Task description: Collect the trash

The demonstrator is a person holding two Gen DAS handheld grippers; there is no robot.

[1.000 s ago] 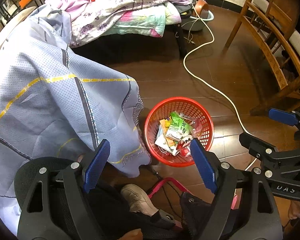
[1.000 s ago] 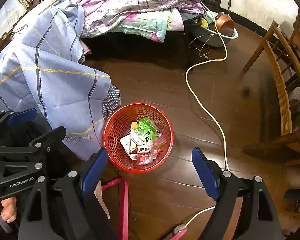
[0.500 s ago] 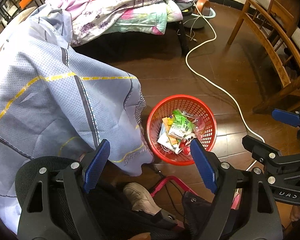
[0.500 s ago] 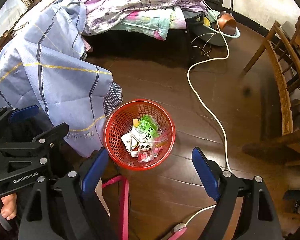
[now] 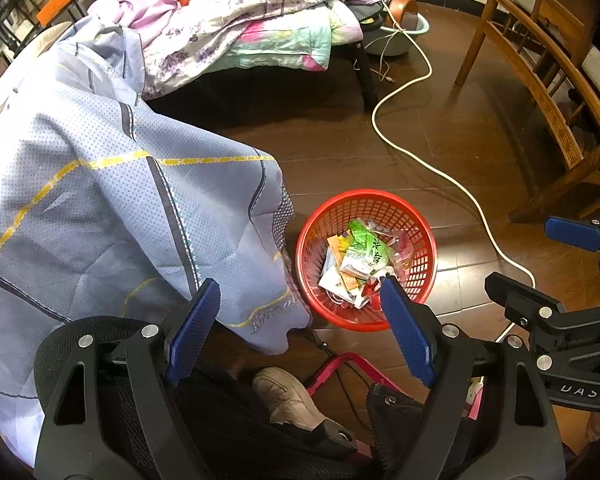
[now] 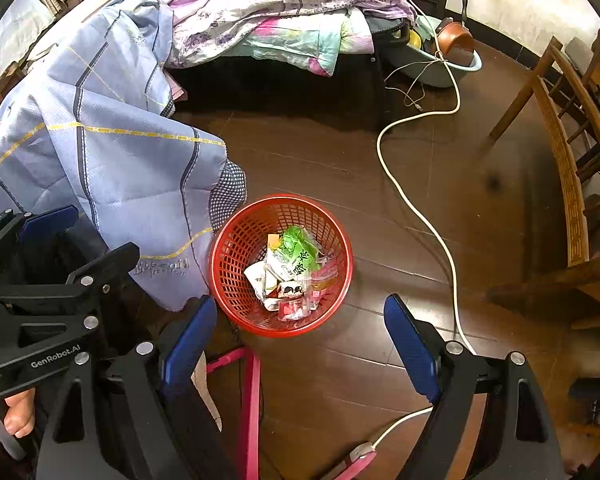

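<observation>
A red mesh basket point(image 5: 414, 222) point(image 6: 240, 240) stands on the dark wooden floor, holding several wrappers, among them a green packet point(image 5: 366, 246) point(image 6: 298, 254). My left gripper point(image 5: 300, 320) hangs high above the floor, open, with nothing between its blue pads. Its right pad overlaps the basket's near rim in the picture. My right gripper point(image 6: 298, 332) is open too and empty, high above the floor just in front of the basket. Each gripper shows at the edge of the other's view.
A blue quilt point(image 5: 112, 208) point(image 6: 112, 152) drapes down left of the basket, touching its side. A white cable point(image 5: 432, 164) point(image 6: 412, 200) snakes across the floor on the right. Wooden chairs point(image 5: 548, 92) point(image 6: 568, 184) stand far right. A bed with bedding point(image 5: 268, 28) is behind. A shoe point(image 5: 284, 396) and pink frame point(image 6: 252, 392) lie below.
The basket has drifted slightly up and right in the left wrist view; otherwise both grippers stay open and still.
</observation>
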